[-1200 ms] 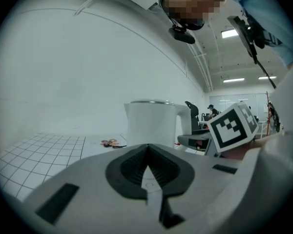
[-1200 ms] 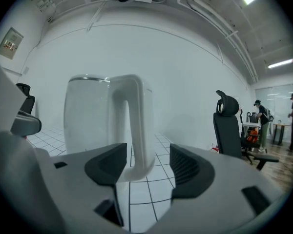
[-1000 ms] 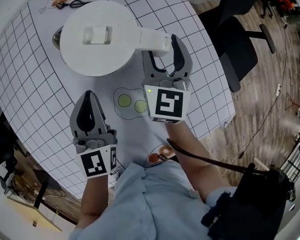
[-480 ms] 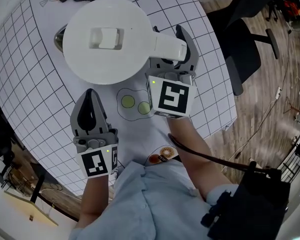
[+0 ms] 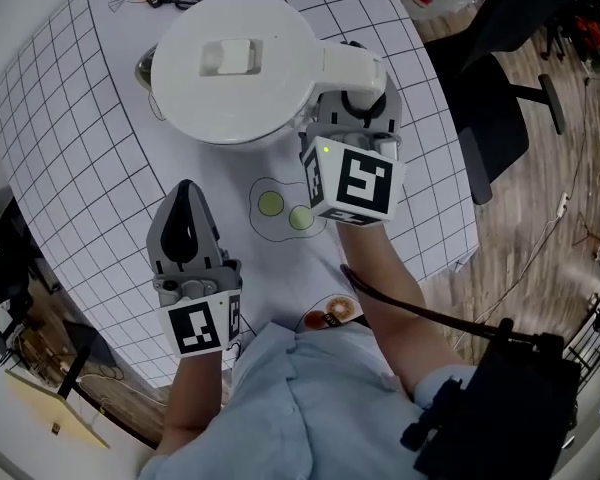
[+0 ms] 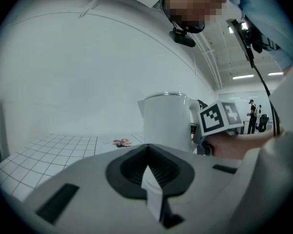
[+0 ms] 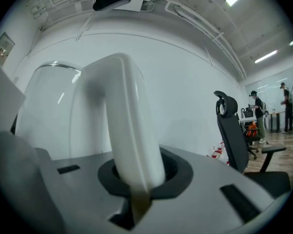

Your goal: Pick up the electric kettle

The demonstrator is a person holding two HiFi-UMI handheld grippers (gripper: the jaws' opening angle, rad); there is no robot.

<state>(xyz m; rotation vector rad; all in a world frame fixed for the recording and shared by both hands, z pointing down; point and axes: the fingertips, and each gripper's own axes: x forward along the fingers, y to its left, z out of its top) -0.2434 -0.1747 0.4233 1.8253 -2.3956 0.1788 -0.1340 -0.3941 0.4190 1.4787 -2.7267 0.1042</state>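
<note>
Since the right gripper has just been closing on the handle, its fingers are now pinched narrow around it. In the right gripper view you can see the white bar running up from between them.

The kettle is at the far middle of the gridded worktop, with the handle poking out to the right. I honestly can't tell whether it's clear of the surface yet.

The left gripper hangs at the near left, well apart from the kettle, fingers pressed together on nothing.

Handling-wise, it looks like stiff, glossy plastic, so probably a bit slippery under the pads. The body is way too wide to grab, so the handle is the only sensible spot.

All the weight sits left of the grip, so I'd expect it to want to tip or swing. The lid's shut, so there's no telling if there's water in there. I'd keep the squeeze firm and lift slowly.
</note>
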